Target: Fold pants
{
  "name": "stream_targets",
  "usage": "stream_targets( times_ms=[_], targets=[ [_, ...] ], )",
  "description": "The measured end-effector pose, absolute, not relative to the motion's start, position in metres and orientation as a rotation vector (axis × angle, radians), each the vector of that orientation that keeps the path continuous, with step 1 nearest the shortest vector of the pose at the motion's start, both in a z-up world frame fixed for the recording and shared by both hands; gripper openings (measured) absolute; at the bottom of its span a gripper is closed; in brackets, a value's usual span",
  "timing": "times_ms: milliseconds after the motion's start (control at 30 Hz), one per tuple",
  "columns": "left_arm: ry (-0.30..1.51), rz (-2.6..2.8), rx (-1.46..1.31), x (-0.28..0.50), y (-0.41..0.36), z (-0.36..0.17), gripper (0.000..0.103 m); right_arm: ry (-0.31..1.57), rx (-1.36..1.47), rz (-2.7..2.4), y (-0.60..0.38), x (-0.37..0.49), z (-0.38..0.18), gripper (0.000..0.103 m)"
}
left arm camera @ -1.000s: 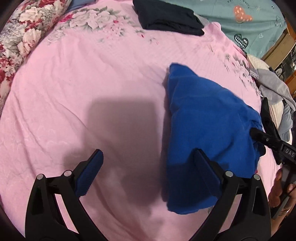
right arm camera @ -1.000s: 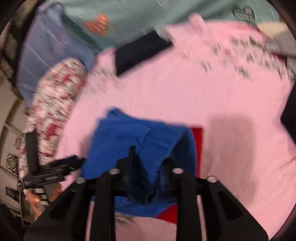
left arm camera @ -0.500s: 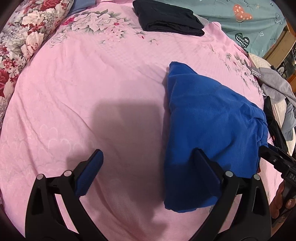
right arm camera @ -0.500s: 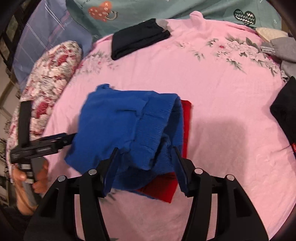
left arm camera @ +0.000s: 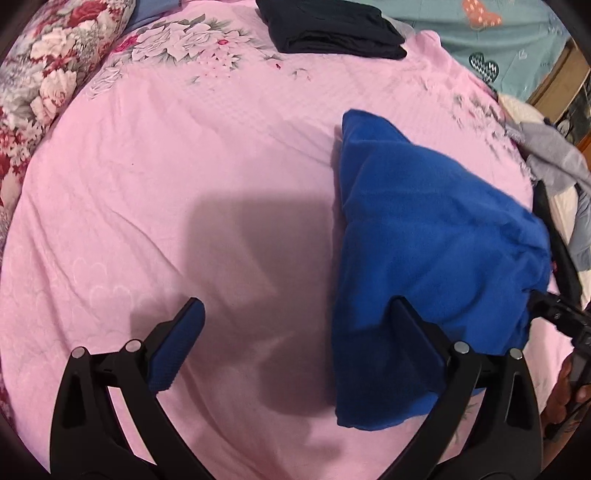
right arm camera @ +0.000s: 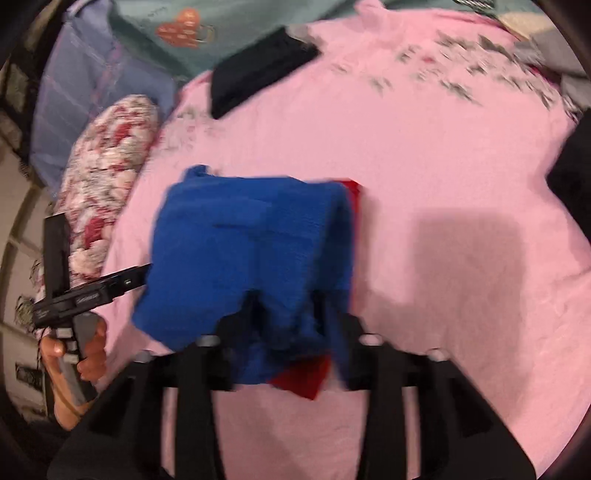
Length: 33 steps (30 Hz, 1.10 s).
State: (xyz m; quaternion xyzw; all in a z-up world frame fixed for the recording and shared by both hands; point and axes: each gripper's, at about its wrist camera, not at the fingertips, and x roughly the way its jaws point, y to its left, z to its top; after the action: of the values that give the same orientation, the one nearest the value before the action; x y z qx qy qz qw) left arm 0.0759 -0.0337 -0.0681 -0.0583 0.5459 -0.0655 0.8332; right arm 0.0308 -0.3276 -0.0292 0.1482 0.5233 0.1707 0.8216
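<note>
A folded pair of blue fleece pants lies on the pink bedspread, partly over a red garment. The left gripper hangs wide open and empty beside the pants; the right gripper is opening around their near edge. Releasing looks under way; withdrawing cleanly comes next.

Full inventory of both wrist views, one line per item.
blue pants: 1, blue, folded on the bedspread, over the red garment
red garment: 1, red, under the blue pants
black folded garment: 1, far edge
pink bedspread: 1, pink floral
floral pillow: 1, red-white, bedside
grey clothes: pile, far right
left gripper: jaws wide, empty
right gripper: jaws opening, blue cloth between
hand: holds left gripper's handle
</note>
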Motion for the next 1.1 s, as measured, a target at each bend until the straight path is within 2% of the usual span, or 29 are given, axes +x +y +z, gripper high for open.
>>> stream_targets(
  times_ms=[100,200,233,267,367,567,700,867,1000,1100],
  targets=[
    [1.13,-0.129,-0.085,0.074,-0.032,-0.051,0.101,1.067,0.286,0.352,-0.329,0.025,-0.016,0.061],
    [1.064,-0.123,-0.105,0.077,-0.024,-0.025,0.101,0.944,0.265,0.347,-0.337,0.015,0.016,0.061],
    [1.042,-0.126,-0.125,0.081,-0.023,-0.015,0.101,0.916,0.281,0.351,-0.339,0.015,0.021,0.057],
    [1.033,-0.128,-0.136,0.087,-0.024,-0.01,0.101,0.884,0.303,0.362,-0.341,0.015,0.029,0.04],
    [1.001,-0.137,-0.132,0.11,-0.032,-0.001,0.101,0.853,0.326,0.421,-0.327,0.032,0.039,0.023],
    [1.076,0.016,-0.09,0.155,-0.028,-0.032,0.101,0.922,0.35,0.52,-0.274,0.087,0.028,0.022],
    [1.181,-0.01,-0.133,0.17,-0.027,-0.067,0.101,1.066,0.324,0.486,-0.267,0.107,-0.006,0.021],
    [1.198,-0.015,-0.172,0.188,-0.023,-0.076,0.101,1.098,0.343,0.504,-0.3,0.092,-0.024,0.006],
    [1.208,0.021,-0.161,0.195,-0.021,-0.077,0.101,1.071,0.234,0.457,-0.292,0.079,-0.025,0.002],
    [1.191,0.122,-0.146,0.189,-0.007,-0.071,0.101,1.066,0.264,0.424,-0.295,0.08,-0.024,0.001]
  ],
)
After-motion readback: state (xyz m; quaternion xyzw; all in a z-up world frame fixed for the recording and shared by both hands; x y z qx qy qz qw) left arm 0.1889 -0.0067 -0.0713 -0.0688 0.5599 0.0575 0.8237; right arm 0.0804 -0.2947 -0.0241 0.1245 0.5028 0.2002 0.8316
